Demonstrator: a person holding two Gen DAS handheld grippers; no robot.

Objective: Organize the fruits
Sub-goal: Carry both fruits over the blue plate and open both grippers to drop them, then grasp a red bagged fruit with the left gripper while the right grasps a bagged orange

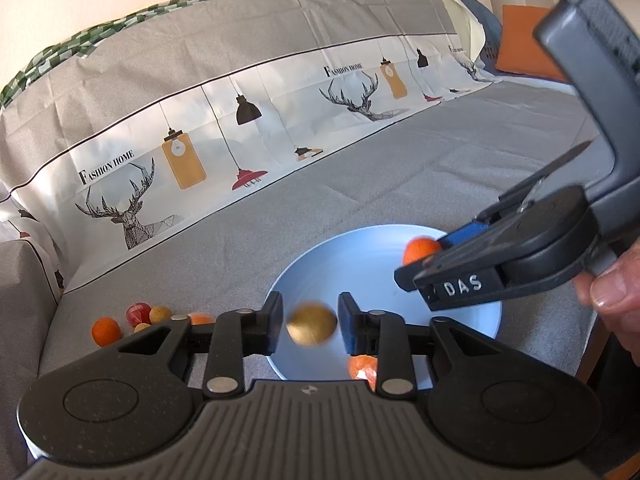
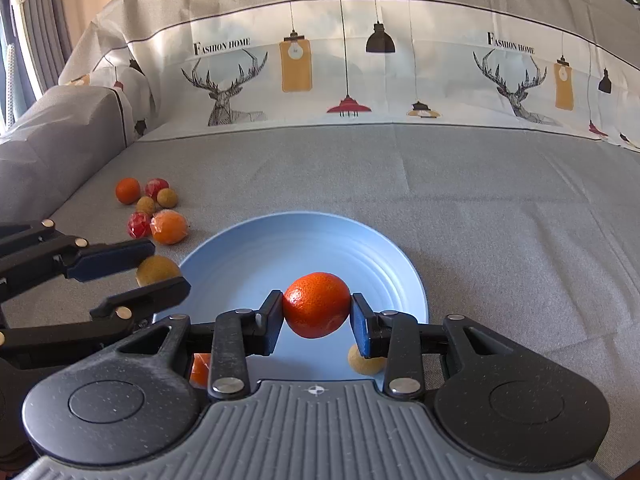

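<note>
A blue plate (image 1: 360,264) (image 2: 320,236) lies on the grey sofa cover. My left gripper (image 1: 311,322) hovers over the plate's left rim, open, with a blurred yellow-brown longan (image 1: 312,322) (image 2: 156,270) between its fingers and a narrow gap on each side. My right gripper (image 2: 316,310) is shut on an orange tangerine (image 2: 316,304) (image 1: 420,250) held above the plate. In the left wrist view it (image 1: 418,258) comes in from the right. On the plate's near part lie a wrapped orange fruit (image 1: 362,368) (image 2: 200,368) and a pale longan (image 2: 364,360), both partly hidden by fingers.
Several loose fruits (image 2: 154,208) (image 1: 136,320) cluster on the cover left of the plate: oranges, red ones and small longans. The printed sofa backrest (image 2: 348,72) rises behind and an armrest (image 2: 60,140) stands at the left. A person's hand (image 1: 612,280) holds the right gripper.
</note>
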